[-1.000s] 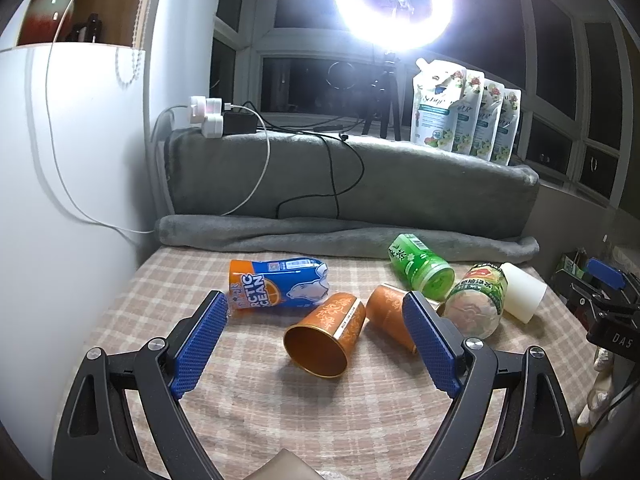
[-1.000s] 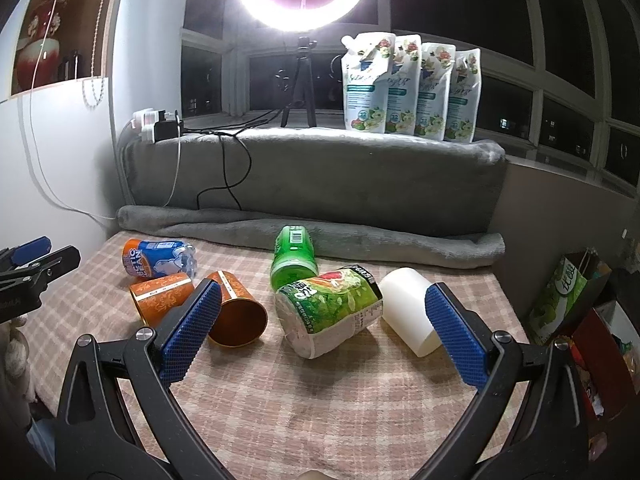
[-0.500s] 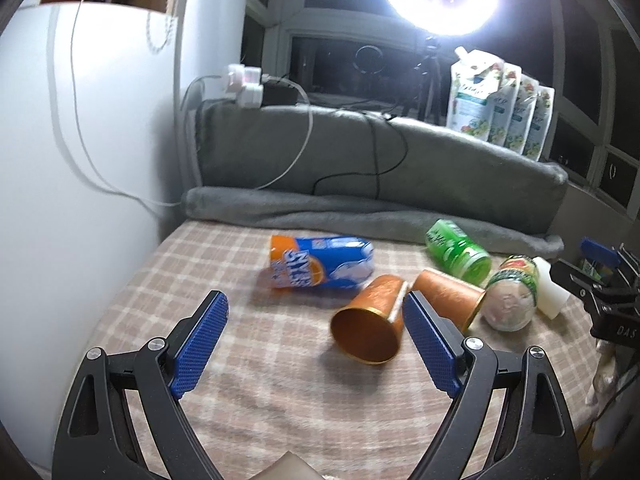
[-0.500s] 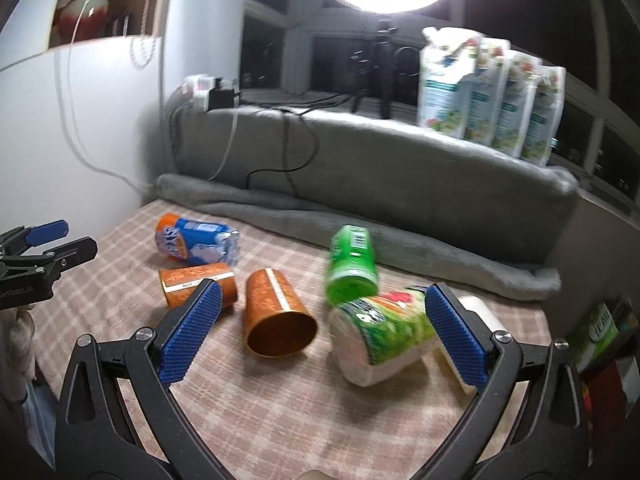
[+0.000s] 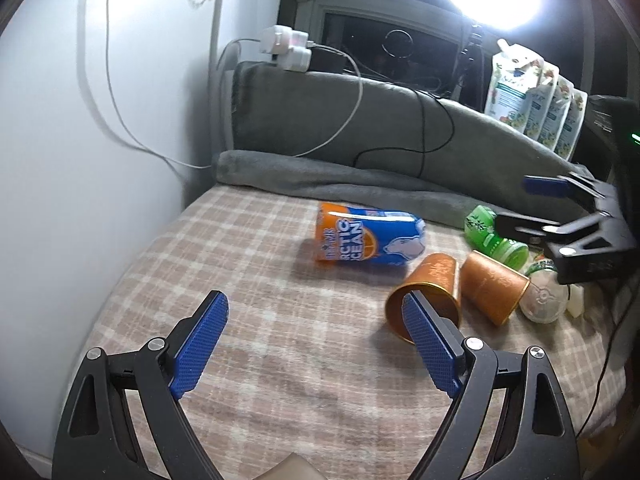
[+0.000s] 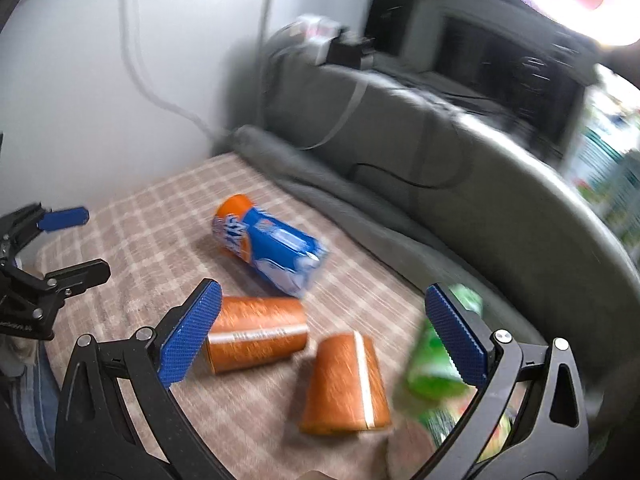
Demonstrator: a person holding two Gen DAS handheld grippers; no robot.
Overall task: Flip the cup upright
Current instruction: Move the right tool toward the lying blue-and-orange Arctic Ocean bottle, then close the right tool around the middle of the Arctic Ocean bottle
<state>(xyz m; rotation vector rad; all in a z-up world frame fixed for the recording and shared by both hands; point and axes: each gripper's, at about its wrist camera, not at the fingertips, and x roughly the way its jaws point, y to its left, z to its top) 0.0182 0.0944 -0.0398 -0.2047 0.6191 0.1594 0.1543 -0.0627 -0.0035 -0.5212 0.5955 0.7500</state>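
Observation:
Two orange cups lie on their sides on the checked cloth. In the left wrist view one cup [image 5: 430,288] points its open mouth at me, partly behind my right finger; the other [image 5: 494,286] lies right of it. My left gripper [image 5: 316,344] is open and empty, left of and nearer than the cups. In the blurred right wrist view my right gripper [image 6: 324,334] is open and empty above both cups: one [image 6: 256,332] beside its left finger, one [image 6: 346,386] between the fingers, lower.
A blue-and-orange Arctic Ocean can [image 5: 368,238] lies behind the cups. A green bottle [image 5: 494,234] and a green-labelled jar [image 5: 544,296] lie to the right. A grey blanket roll [image 5: 340,180] bounds the back, a white wall [image 5: 80,140] the left. Cables hang over the blanket.
Both grippers have swung left and moved closer to the table. The right gripper now hovers over the two orange cups; its view is motion-blurred. Nothing has been grasped.

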